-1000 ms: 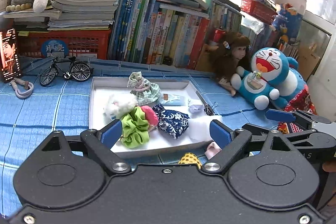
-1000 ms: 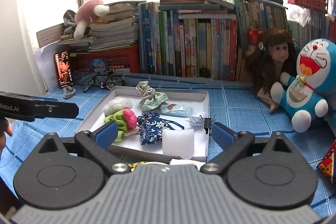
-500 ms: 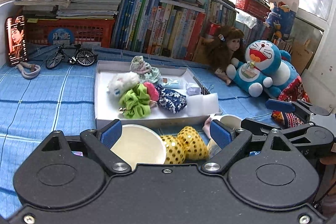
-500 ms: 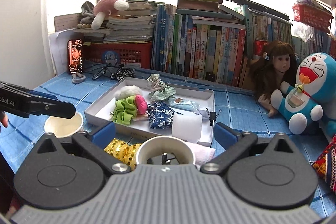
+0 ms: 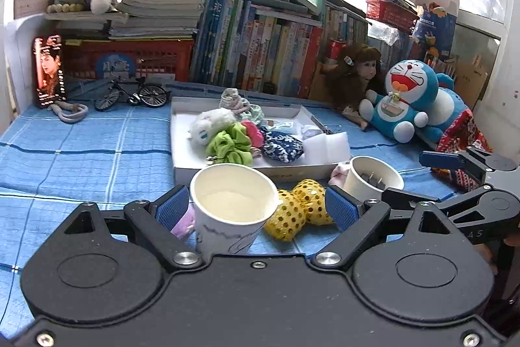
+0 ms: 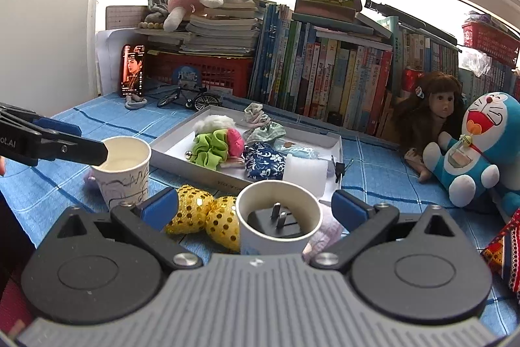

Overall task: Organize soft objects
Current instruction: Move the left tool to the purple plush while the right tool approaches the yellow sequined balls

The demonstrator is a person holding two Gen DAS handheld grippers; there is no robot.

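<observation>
A white tray [image 5: 182, 165] [image 6: 169, 142] on the blue cloth holds a white fluffy toy [image 5: 211, 124], a green scrunchie [image 5: 229, 147] [image 6: 208, 148], a pink one, a navy floral pouch [image 5: 282, 147] [image 6: 263, 165], a checked pouch and a white sponge [image 5: 328, 143]. In front lie a gold sequin bow [image 5: 297, 210] [image 6: 208, 217] and pale pink soft things. My left gripper [image 5: 256, 207] is open around an empty paper cup [image 5: 232, 204] [image 6: 125, 165]. My right gripper [image 6: 255, 208] is open around a paper cup [image 6: 278, 225] [image 5: 373, 178] holding a black plug.
A Doraemon plush [image 5: 409, 100] [image 6: 481, 148] and a doll [image 5: 357, 77] sit at the right. A toy bicycle [image 5: 133, 95], a phone [image 5: 48, 70], a red basket [image 5: 130, 60] and a row of books [image 5: 260, 54] line the back.
Both grippers have pulled back from the tray. The two paper cups and the gold bow have come into view between the open fingers.
</observation>
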